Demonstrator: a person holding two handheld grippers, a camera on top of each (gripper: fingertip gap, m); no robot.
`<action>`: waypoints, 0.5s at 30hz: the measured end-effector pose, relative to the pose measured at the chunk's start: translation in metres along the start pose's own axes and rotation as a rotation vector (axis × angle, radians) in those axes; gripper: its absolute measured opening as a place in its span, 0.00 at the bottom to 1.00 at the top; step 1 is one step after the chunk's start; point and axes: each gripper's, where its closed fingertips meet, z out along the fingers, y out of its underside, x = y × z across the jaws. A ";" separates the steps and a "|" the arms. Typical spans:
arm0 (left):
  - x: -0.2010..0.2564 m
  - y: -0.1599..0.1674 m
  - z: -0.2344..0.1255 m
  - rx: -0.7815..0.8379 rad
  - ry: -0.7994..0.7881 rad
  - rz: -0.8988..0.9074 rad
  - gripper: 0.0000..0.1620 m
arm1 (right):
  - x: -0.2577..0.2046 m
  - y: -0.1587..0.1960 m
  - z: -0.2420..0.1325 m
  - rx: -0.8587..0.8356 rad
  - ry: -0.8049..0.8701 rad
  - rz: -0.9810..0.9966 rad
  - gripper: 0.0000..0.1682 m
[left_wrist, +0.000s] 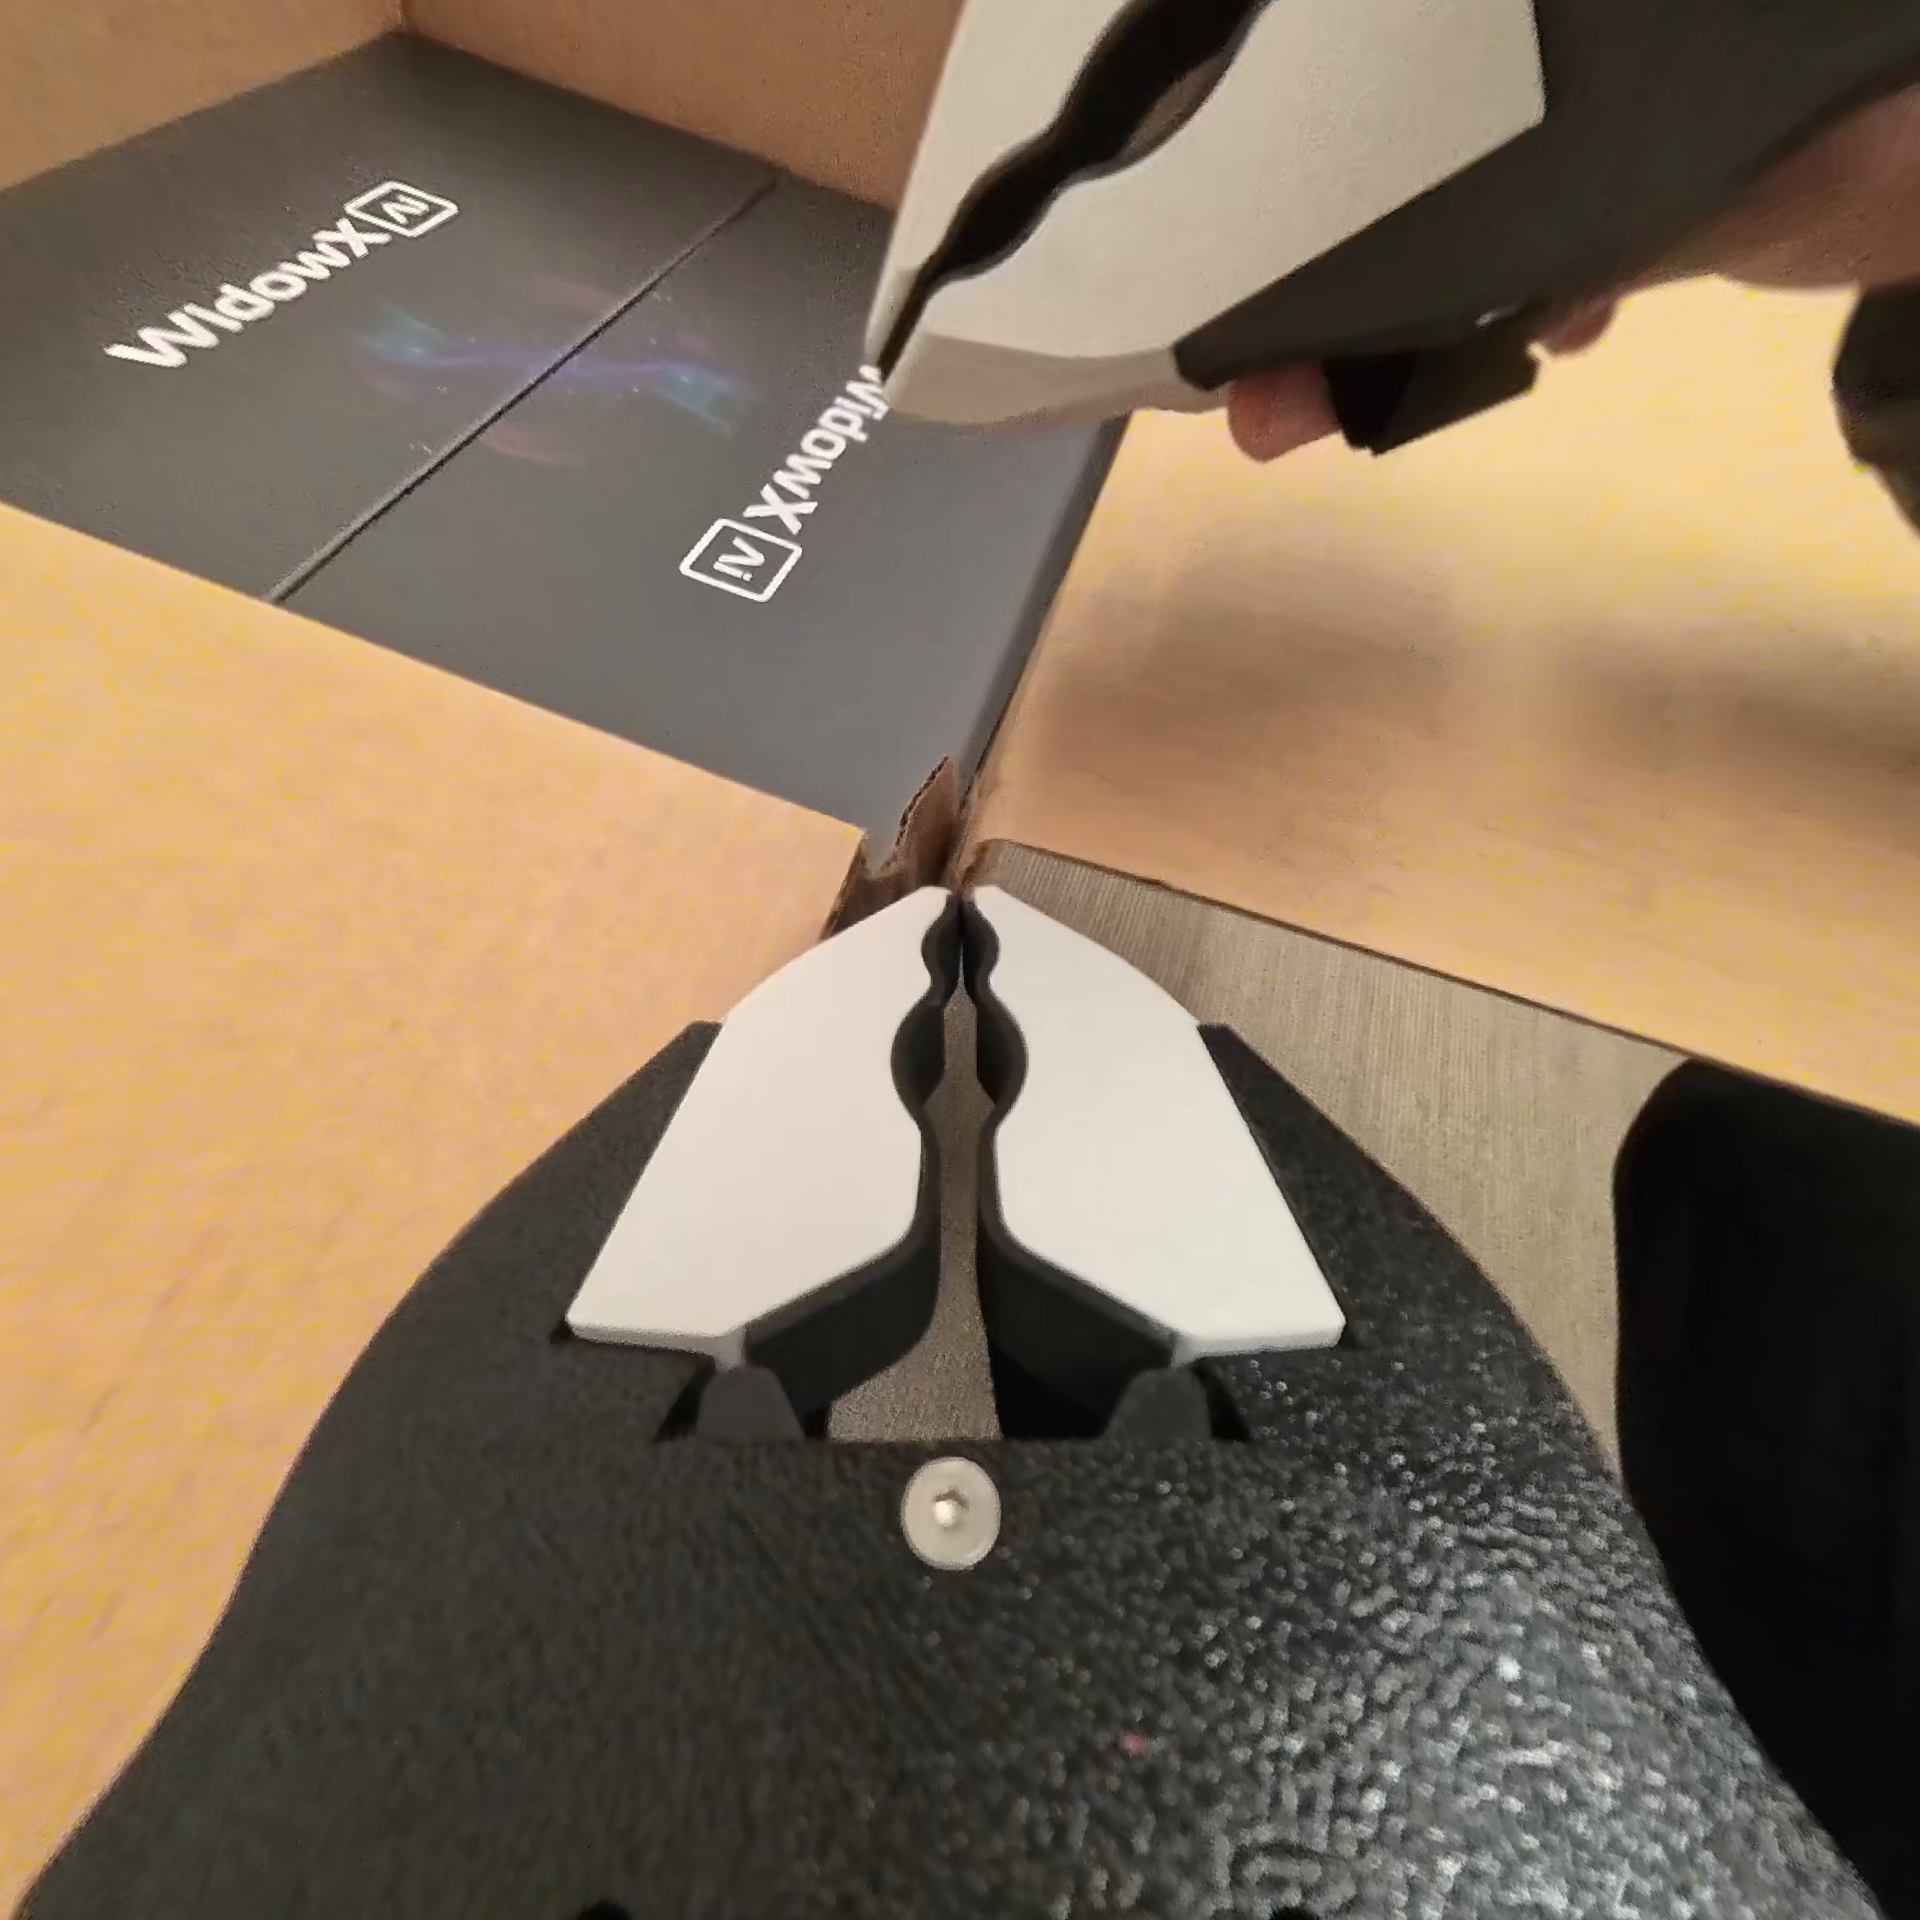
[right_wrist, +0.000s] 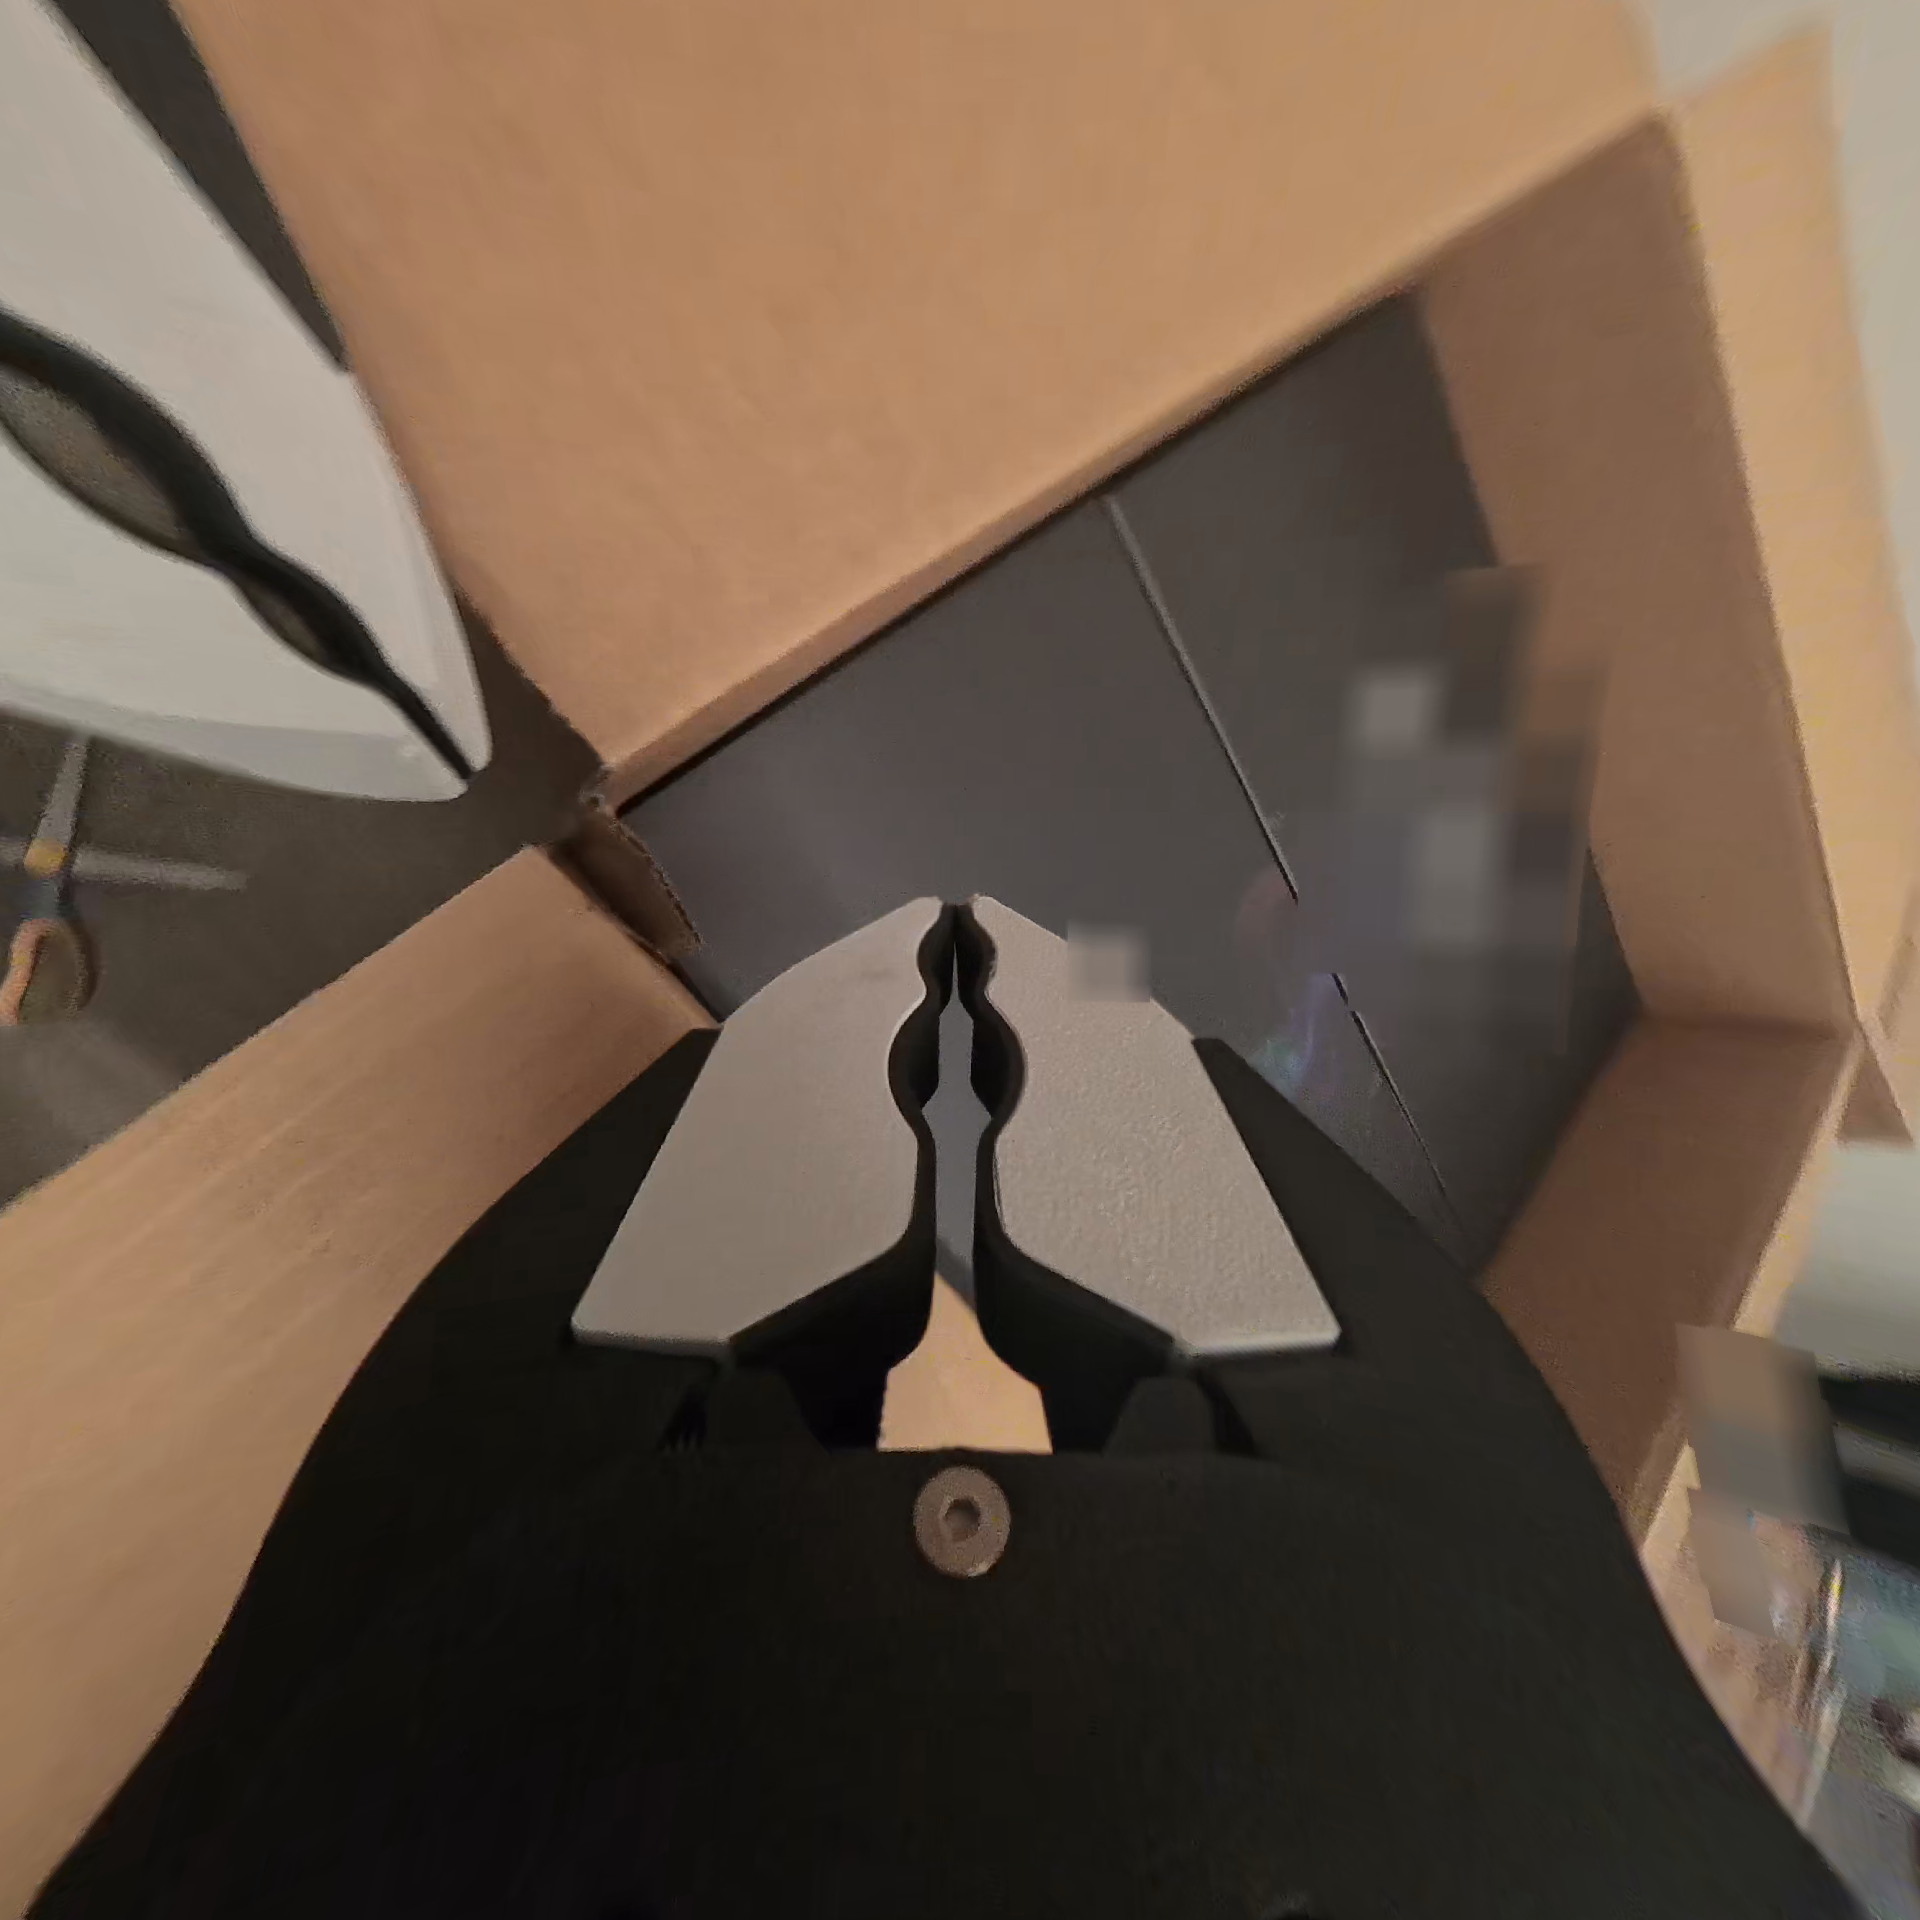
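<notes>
**boxfan:** so what's going on here? I see a cardboard carton with its flaps folded out and two flat black boxes lying side by side inside, printed faces up.

**gripnerd:** yep. The left gripper has its fingers pressed together with nothing between them, tips right at the torn corner where two flaps meet. My guess is it's parked there to keep the flaps down.

**boxfan:** and the other one?

**gripnerd:** The right gripper is also closed on nothing that I can see, tips over the nearer black box, close to its top. Can't tell if it's actually touching. In the left view you can see a hand holding it, angled down into the carton.
</notes>
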 end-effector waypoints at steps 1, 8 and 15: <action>0.001 -0.003 -0.002 0.006 -0.015 0.009 0.00 | 0.003 0.002 -0.007 0.007 0.048 0.052 0.00; 0.007 -0.030 -0.027 0.113 -0.205 0.013 0.21 | -0.011 0.014 -0.056 0.156 0.148 0.415 0.11; 0.027 -0.037 -0.042 0.001 -0.317 -0.038 0.61 | -0.017 0.046 -0.110 0.138 0.229 0.594 0.50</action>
